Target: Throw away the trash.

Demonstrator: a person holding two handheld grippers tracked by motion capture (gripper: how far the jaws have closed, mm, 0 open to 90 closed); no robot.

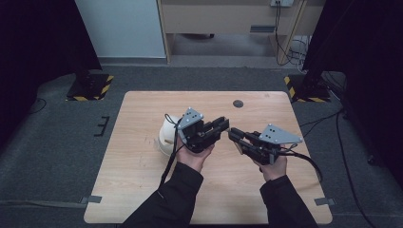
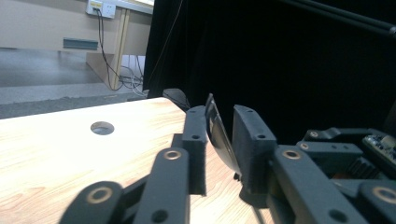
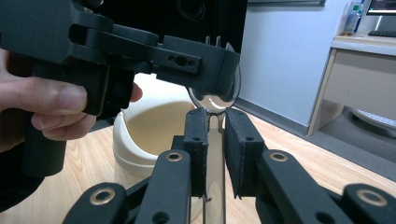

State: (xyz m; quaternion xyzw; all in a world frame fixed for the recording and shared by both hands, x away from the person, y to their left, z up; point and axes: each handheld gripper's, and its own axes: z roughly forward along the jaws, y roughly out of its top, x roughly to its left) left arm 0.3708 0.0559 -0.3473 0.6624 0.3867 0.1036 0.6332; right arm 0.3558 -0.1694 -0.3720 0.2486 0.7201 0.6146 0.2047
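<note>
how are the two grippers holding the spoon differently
The right gripper pinches the spoon's slim handle, while the left gripper clamps its rounded bowl. In the high view the left gripper points right and the right gripper points left, tip to tip. Both are shut on the same spoon above the table.

Wooden table [image 1: 142, 190]: cream container [image 1: 167, 135] lying left of centre. Left gripper [image 1: 224, 125] just beside it, right gripper [image 1: 234, 134] opposite, tips nearly touching mid-table. Round hole [image 1: 238, 103] near far edge.
</note>
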